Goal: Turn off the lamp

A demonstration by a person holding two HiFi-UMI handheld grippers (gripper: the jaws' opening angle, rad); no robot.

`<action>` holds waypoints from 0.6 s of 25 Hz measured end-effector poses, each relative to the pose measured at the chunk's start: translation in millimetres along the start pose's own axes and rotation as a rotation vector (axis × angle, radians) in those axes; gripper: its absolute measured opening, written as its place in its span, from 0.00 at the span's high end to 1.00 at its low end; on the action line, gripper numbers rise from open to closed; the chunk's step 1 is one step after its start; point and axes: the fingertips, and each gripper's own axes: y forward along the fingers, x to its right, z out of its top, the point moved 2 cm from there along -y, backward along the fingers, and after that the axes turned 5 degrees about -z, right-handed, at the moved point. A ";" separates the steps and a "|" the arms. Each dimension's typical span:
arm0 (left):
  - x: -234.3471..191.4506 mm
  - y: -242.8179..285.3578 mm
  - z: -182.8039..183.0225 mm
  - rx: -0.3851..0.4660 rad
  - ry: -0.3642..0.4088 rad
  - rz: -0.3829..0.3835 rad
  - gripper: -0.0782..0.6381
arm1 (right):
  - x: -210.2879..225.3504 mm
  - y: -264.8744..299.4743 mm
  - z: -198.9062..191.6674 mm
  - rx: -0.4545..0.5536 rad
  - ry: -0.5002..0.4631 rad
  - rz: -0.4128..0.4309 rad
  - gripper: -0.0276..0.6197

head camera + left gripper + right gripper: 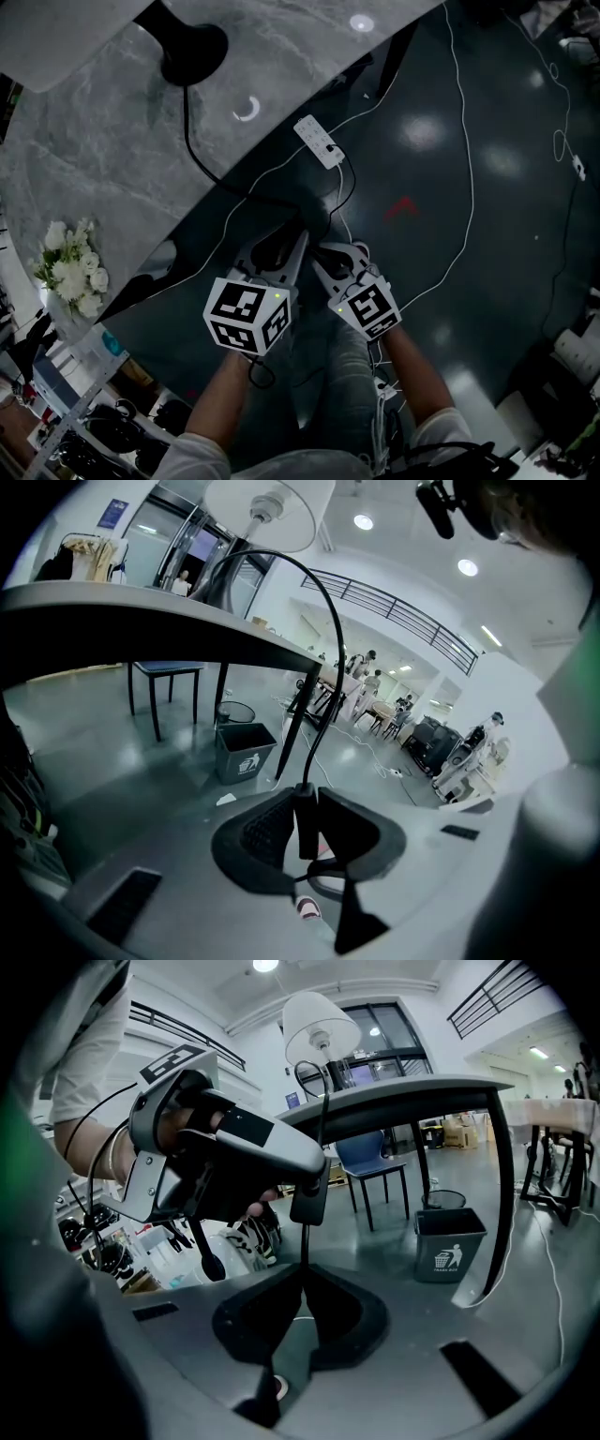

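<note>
Dark glossy floor [450, 187] filled most of the head view. The marble worktop [103, 159] took the upper left.

The lamp [321, 1024], white shade, stood on the worktop with its black base [192, 49] well back from the edge nearest you. I couldn't tell from any view whether it was lit.

A grey waste bin [450, 1241] sat on the floor under the worktop. White flowers [73, 267] lay near that same near edge, toward its left end. A white power strip [319, 142] lay on the floor just off the edge.

You held both tongs side by side off the near edge, lower than the worktop and over the floor.

- Left tongs [307, 803]: pads pressed on either side of the black inline switch [306, 822], which stood upright between them.
- Right tongs [303, 1274]: pressed nearly together, pinching the thin lamp cord [192, 141] just below that switch.

The cord ran from the base across the worktop, dropped over the near edge and came down to the switch. In the right gripper view the switch sat directly above the right tongs.
</note>
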 end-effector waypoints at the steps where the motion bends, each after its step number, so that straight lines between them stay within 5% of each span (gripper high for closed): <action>1: -0.4 -0.1 0.0 0.003 0.010 0.007 0.77 | 0.9 0.1 0.2 0.002 0.002 -0.002 0.93; 15: -2.5 -15.8 -3.9 0.039 0.086 0.097 0.77 | 14.7 3.0 -2.3 0.014 0.066 -0.053 0.93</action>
